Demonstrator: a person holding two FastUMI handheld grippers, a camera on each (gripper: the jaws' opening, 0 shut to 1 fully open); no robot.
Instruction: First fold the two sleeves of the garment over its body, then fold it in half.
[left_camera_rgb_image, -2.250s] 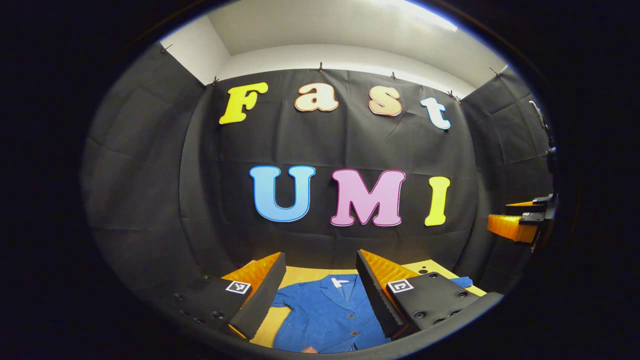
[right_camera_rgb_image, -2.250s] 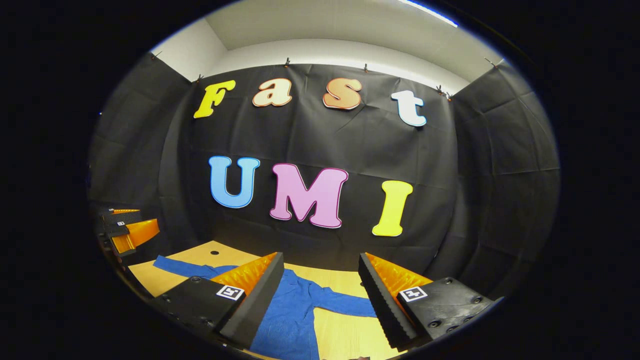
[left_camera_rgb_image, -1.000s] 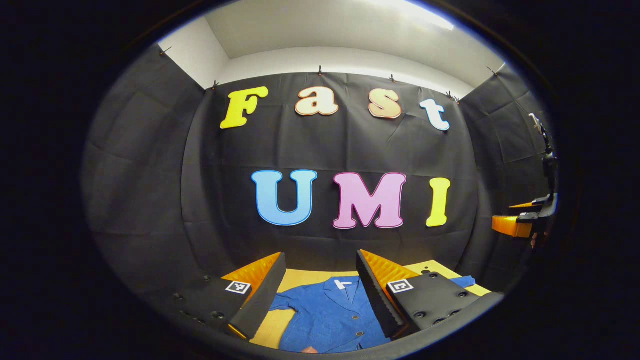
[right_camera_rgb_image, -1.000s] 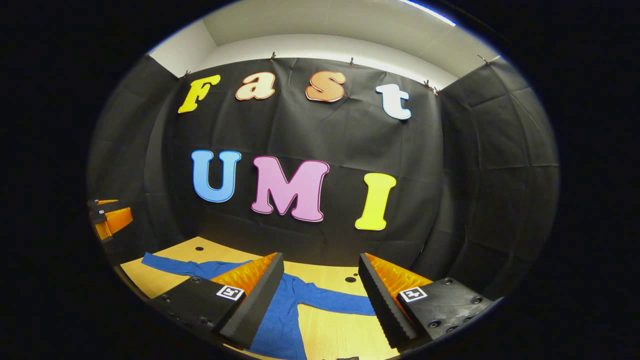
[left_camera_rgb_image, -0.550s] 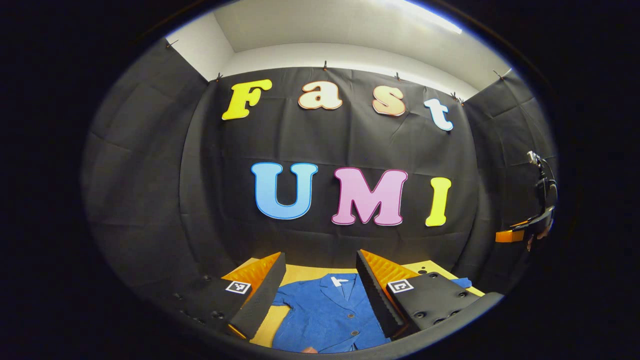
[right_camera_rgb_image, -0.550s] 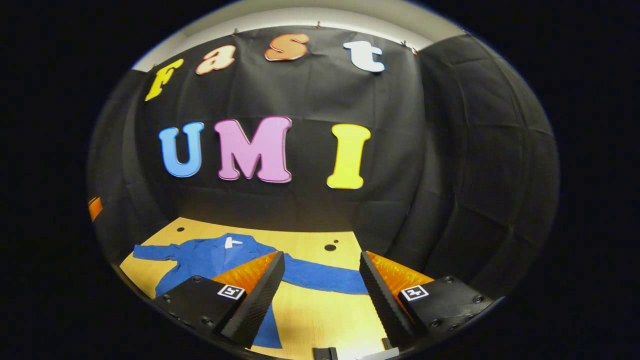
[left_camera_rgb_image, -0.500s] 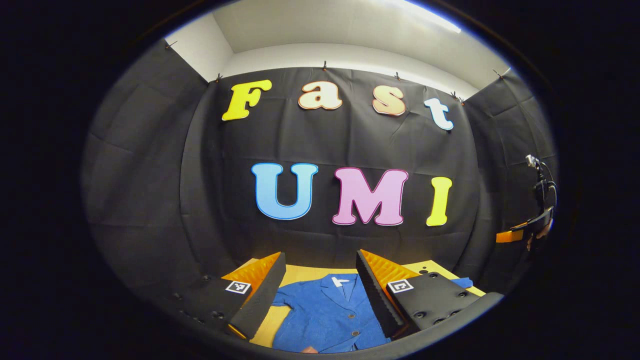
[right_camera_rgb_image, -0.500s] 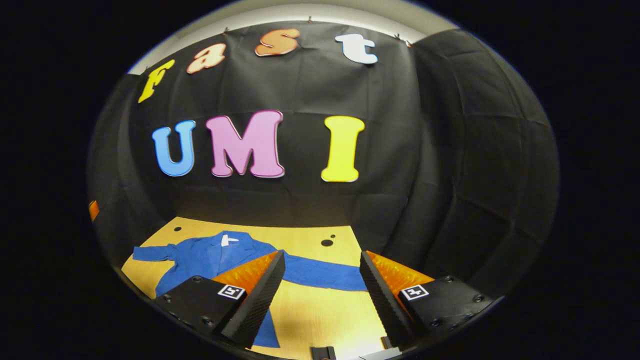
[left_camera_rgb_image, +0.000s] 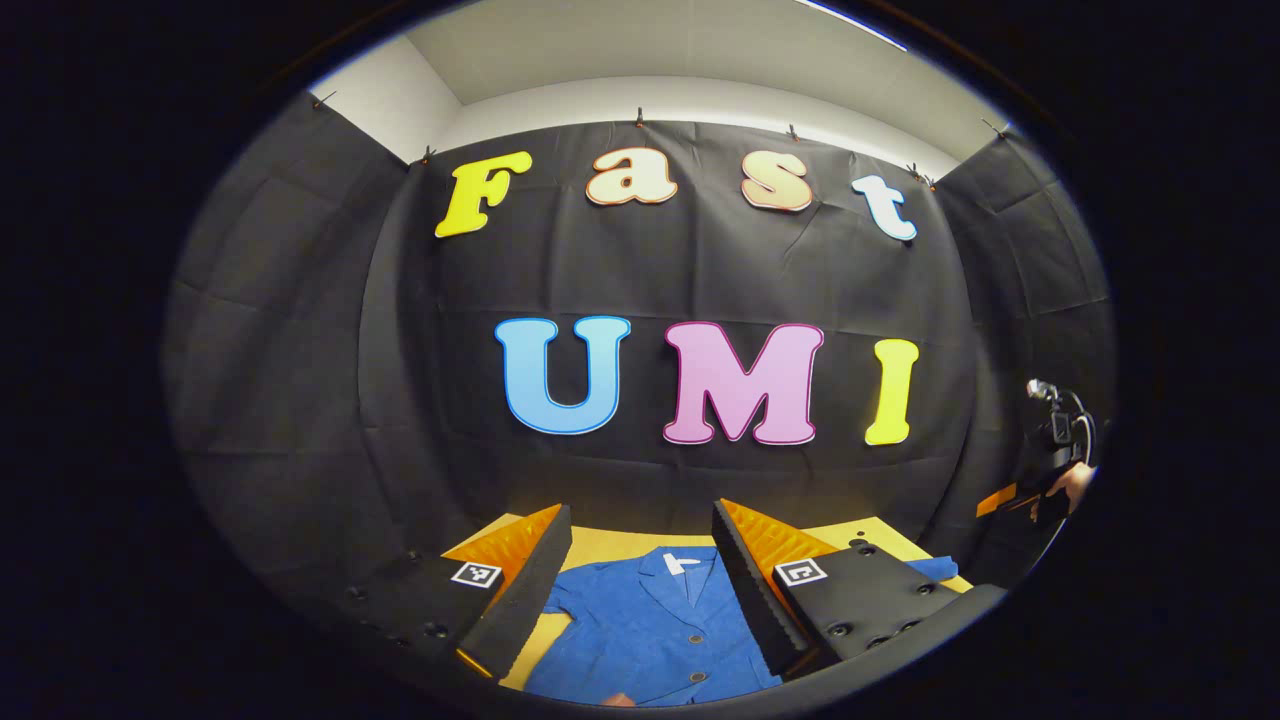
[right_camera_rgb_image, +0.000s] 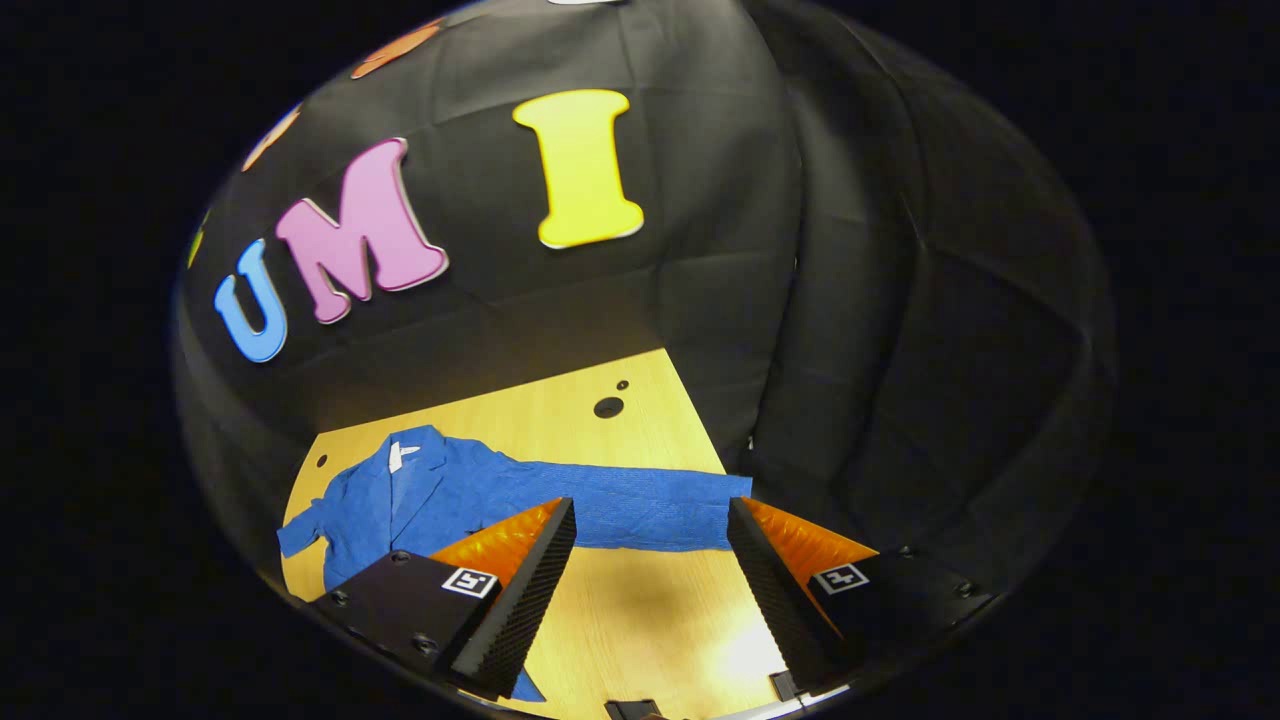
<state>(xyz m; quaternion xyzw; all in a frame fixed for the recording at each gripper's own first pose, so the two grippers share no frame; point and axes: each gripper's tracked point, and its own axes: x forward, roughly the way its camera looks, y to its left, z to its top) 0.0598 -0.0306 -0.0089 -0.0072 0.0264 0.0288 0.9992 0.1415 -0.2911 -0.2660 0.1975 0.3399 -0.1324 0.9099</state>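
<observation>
The blue jacket (right_camera_rgb_image: 440, 495) lies flat and open on the bench (right_camera_rgb_image: 640, 620), soft, light and limp by its look, so the right tongs (right_camera_rgb_image: 650, 590), spread wide and empty like the left tongs (left_camera_rgb_image: 640, 590), would best pinch the outstretched sleeve (right_camera_rgb_image: 640, 505) at its cuff.

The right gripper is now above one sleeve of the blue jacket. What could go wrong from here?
1. The right gripper is open above the sleeve, whose cuff lies at the wooden table's edge; a grasp there may push it off.
2. The thin sleeve lies flat, so the fingers may close on nothing.
3. The left gripper holds nothing, so the blue jacket may slide when pulled.
</observation>
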